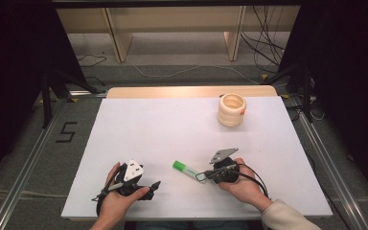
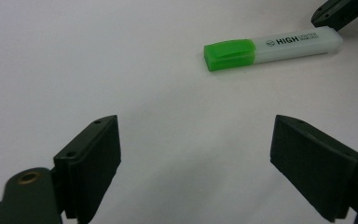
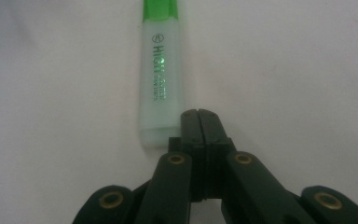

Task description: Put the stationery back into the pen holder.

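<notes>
White table top (image 1: pixel 139 124) fills centre frame, with a light wood edge strip (image 1: pixel 191 91) along its far side; lighting even, only soft shadows. Grey carpeted floor (image 1: pixel 38 158) surrounds it, with metal floor rails (image 1: pixel 26 165) running diagonally at lower left and right, a black "5" mark (image 1: pixel 66 132) at left, and loose cables (image 1: pixel 263 45) at upper right plus a pale cable (image 1: pixel 187 71) lying across the floor beyond the table. Pale wooden shelving uprights (image 1: pixel 117 36) stand along the top of the frame, flanked by black drapes (image 1: pixel 9 52) and dark stand legs (image 1: pixel 52 84) at upper left and upper right.
</notes>
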`<state>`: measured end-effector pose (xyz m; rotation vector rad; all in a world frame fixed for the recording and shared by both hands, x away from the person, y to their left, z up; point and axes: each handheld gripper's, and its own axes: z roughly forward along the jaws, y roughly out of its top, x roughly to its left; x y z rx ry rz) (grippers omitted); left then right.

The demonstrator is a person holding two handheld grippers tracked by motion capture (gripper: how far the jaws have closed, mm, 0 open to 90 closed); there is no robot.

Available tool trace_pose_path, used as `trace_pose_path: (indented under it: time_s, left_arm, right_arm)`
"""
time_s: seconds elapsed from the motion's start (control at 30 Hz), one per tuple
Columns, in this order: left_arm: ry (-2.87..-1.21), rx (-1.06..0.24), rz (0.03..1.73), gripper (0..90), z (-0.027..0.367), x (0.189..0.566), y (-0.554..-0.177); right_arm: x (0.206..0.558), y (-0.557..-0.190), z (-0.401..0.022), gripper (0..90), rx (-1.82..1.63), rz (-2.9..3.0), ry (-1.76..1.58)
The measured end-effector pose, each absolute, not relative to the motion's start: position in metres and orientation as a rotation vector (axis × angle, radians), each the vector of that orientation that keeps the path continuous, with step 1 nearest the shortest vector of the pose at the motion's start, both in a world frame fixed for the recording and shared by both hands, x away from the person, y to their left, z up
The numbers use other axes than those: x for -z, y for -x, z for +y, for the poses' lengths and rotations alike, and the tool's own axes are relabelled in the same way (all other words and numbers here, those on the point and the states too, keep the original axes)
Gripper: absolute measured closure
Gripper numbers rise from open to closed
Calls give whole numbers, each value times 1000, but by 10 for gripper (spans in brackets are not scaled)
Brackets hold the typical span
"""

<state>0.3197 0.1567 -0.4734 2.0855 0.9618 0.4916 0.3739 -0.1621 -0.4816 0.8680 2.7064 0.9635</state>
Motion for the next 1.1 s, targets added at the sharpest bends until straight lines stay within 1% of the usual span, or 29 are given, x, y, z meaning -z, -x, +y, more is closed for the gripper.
trace_pose_path:
  time_s: [0.03,0.17,0.3,0.37,0.4,0.43,0.5,0.6,0.83,1.1]
  left_arm:
    - [-2085,-492,962,159,157,473,-320]
    - [-2087,-492,959,159,157,473,-320]
    - [-2092,-488,960,159,156,473,-320]
    - [-2086,-488,963,159,156,474,-320]
    - [-2086,-488,962,159,156,473,-320]
    - [-2086,-488,962,159,156,473,-320]
    - [-2095,-485,955,159,155,473,-320]
    - [-2095,-483,954,158,156,474,-320]
    - [-2094,-485,955,158,156,474,-320]
    - [-2095,-480,954,158,155,474,-320]
  right_arm:
    - [481,-374,-162,900,-964,2709,-872]
    - [475,-379,-162,802,-962,2721,-887]
    - [462,-387,-155,682,-979,2733,-881]
    - [459,-390,-147,613,-989,2746,-879]
    - [458,-393,-143,590,-990,2760,-879]
    - [458,-393,-143,590,-990,2760,-879]
    - [459,-400,-128,531,-988,2799,-861]
    - [462,-407,-113,465,-973,2835,-860]
    - [465,-420,-87,430,-976,2849,-827]
    - [472,-428,-71,422,-936,2878,-822]
